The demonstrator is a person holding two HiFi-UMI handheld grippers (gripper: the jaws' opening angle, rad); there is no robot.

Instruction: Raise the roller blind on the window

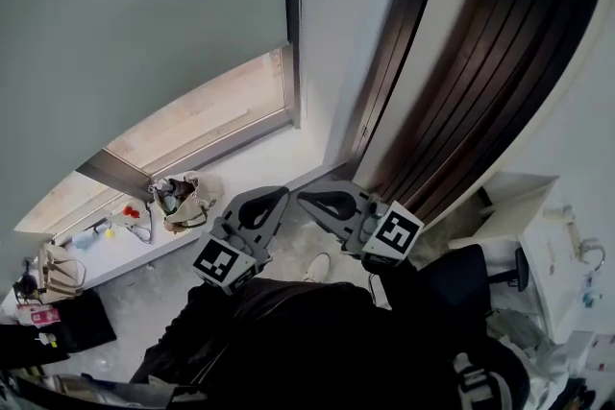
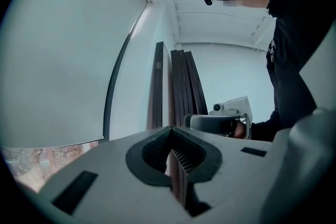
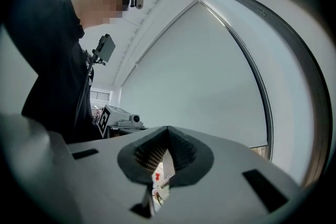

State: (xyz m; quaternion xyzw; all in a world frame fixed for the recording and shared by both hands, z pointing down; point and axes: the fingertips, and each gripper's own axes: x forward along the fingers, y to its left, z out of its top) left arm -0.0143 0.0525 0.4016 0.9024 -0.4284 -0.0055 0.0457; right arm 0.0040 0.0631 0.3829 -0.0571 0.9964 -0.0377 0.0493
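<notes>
With the roller blind (image 1: 135, 24) covering all but a low strip of the window (image 1: 207, 115), and the left gripper (image 1: 279, 195) and right gripper (image 1: 306, 198) both closed and empty short of it, the step probably called for locating its unseen cord first.

The roller blind (image 1: 135, 34) runs off the head view's top and left edges. Red and yellow bits (image 1: 130, 210) on the windowsill (image 1: 259, 163) are too small to identify. Dark leaning panels (image 1: 480, 82) are cropped above.
</notes>
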